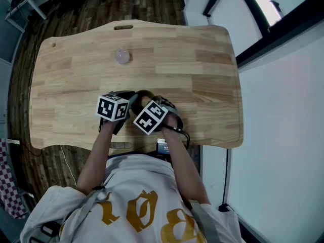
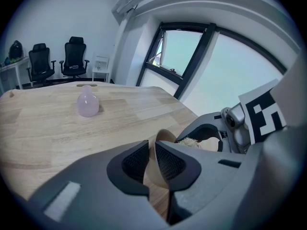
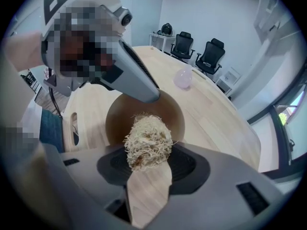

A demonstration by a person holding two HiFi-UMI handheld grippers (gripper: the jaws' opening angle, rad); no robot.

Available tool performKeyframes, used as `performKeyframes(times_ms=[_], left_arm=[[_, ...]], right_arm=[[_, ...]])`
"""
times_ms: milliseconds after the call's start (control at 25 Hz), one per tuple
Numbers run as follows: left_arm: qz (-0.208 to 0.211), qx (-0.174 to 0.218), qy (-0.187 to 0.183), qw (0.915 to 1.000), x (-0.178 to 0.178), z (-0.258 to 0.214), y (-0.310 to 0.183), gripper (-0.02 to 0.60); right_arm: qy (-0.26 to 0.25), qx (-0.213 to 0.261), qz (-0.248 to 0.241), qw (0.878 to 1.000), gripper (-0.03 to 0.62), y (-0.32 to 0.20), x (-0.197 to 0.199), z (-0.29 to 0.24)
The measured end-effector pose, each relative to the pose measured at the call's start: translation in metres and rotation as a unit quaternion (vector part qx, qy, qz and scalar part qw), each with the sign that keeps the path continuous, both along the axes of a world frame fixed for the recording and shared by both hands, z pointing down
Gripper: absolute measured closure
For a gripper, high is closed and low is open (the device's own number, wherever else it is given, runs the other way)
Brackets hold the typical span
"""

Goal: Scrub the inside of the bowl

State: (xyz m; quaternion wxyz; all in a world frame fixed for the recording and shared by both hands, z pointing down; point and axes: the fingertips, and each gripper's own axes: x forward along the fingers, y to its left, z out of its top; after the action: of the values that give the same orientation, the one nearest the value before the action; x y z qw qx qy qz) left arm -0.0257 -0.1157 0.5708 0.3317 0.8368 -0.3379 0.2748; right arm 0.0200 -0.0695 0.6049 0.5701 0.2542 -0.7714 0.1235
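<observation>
Left hand-held gripper [image 2: 152, 148] pinches bowl [image 2: 164, 136], pink bottle [image 2: 88, 102] beyond.

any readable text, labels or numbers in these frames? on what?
Nothing reads cleanly.
Shirt: gold ornate lettering, creased and cut off at the frame edge, not readable.
Marker cubes: black-and-white square patterns only, no words or numbers.

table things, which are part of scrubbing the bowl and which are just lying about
In the job:
- bowl, rim pinched in the left gripper
- scrubber, held in the right gripper

Just lying about:
- small pink bottle, further back on the table
- office chairs by the far wall
</observation>
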Motion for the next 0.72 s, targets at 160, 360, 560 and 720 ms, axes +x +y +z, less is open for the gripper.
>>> performKeyframes(times_ms=[160,360,560,720], left_arm=[[0.000,-0.002,0.009,1.0000,0.003,-0.001,0.000,0.546],[-0.001,-0.005,0.014,0.9999,0.004,-0.003,0.000,0.546],[-0.005,-0.008,0.018,0.9998,0.004,-0.003,-0.001,0.546],[-0.006,-0.009,0.019,0.9998,0.002,-0.002,-0.001,0.546]], right_arm=[[-0.001,0.020,0.012,1.000,0.413,-0.007,0.001,-0.005],[-0.010,0.039,0.004,0.999,0.413,-0.011,-0.007,-0.011],[-0.016,0.042,-0.001,0.999,0.413,-0.011,-0.010,-0.012],[-0.026,0.036,-0.016,0.999,0.413,-0.007,-0.015,-0.012]])
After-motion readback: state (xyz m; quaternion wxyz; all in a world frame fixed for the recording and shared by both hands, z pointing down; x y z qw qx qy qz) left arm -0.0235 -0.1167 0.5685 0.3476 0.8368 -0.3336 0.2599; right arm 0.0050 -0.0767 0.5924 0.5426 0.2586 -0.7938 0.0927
